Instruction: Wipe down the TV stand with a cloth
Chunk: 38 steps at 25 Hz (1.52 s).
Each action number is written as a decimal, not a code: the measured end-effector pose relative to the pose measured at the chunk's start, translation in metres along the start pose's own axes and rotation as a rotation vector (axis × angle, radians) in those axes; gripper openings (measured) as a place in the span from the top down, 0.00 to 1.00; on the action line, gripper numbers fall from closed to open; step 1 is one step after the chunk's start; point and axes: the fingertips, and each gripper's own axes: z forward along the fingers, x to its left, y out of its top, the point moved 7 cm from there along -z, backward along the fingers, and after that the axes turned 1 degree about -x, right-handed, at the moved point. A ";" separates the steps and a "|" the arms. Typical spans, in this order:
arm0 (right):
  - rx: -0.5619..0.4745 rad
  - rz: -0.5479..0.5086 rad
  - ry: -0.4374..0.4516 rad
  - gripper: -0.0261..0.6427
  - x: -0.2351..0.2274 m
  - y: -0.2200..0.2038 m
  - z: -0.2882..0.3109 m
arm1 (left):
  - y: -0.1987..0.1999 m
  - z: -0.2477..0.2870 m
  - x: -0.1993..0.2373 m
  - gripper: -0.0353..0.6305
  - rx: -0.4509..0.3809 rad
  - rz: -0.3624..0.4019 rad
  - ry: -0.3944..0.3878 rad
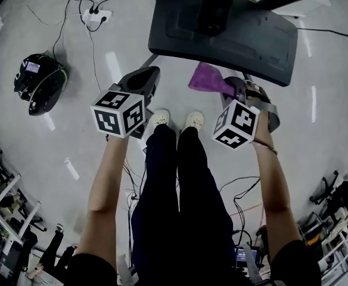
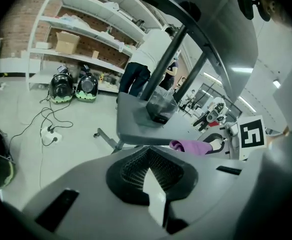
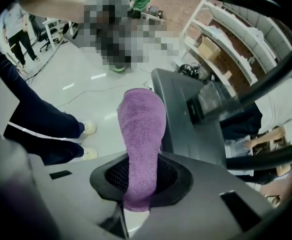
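The TV stand's dark grey base plate [image 1: 221, 28] fills the top of the head view, with its pole rising from the middle. My right gripper [image 1: 236, 88] is shut on a purple cloth [image 1: 210, 79], which pokes forward and lies at the base's near edge. In the right gripper view the purple cloth [image 3: 141, 139] runs up out of the right gripper [image 3: 141, 169], just left of the base plate [image 3: 181, 114]. My left gripper [image 1: 141, 82] hangs by the base's near left corner, shut and empty. Ahead of the left gripper [image 2: 147, 156] lie the base plate [image 2: 136, 124] and the cloth [image 2: 188, 146].
A power strip [image 1: 96, 15] with trailing cables and a black-and-green pack [image 1: 40, 82] lie on the floor to the left. My own shoes [image 1: 162, 119] stand just short of the base. Shelving [image 2: 86, 29] and a person in white [image 2: 146, 59] are beyond the stand.
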 end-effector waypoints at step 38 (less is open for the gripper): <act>-0.006 0.116 -0.178 0.83 -0.029 0.022 0.034 | -0.013 0.000 0.037 0.94 0.017 -0.051 0.025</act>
